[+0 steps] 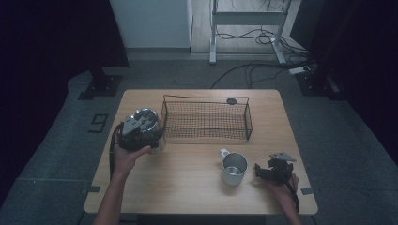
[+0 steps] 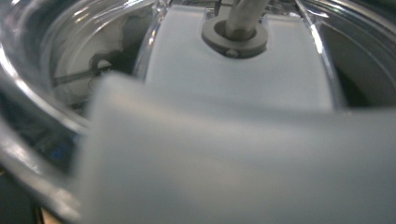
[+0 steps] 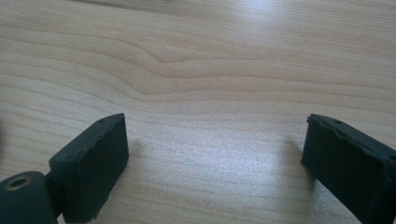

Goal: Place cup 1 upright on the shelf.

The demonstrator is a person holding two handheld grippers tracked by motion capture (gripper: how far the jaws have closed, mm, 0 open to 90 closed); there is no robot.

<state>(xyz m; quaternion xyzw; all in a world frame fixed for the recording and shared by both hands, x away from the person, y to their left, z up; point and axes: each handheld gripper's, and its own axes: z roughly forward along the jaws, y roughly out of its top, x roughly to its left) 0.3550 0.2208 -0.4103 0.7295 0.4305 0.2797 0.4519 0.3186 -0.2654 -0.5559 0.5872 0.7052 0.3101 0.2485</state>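
L gripper [image 1: 139,132] sits at the left side of the worktop [image 1: 187,164], just left of the wire basket's near-left corner, w/ the person's left hand [image 1: 127,157] wrapped around its body from below. It holds a clear glass jar [image 1: 146,117] w/ a shiny round rim; jar looks lifted off the wood, though the high view is too dark to be sure. In the left gripper view the jar's glass wall [image 2: 32,93] curves around very close to the lens, a pale flat part [image 2: 233,74] w/ a grey round fitting and stem [image 2: 236,35] lies inside, and a blurred pale band crosses the foreground. Jaws themselves are hidden there; from the high view they're clamped on the jar, not spread free.

Wire basket [image 1: 205,119] is black mesh, rectangular, at the back-centre of the worktop, nothing seen in it. A small dark round disc [image 1: 231,101] lies just behind its far rim.

A steel mug [image 1: 233,168] stands upright near the front-right, mouth up, handle toward the back-left. It's well apart from the jar, near the R gripper [image 1: 270,171].

R gripper rests low at the right edge, just right of the mug, not touching it, held by the right hand [image 1: 284,187]. In the right gripper view both black jaws are spread wide over bare wood grain, nothing between them.
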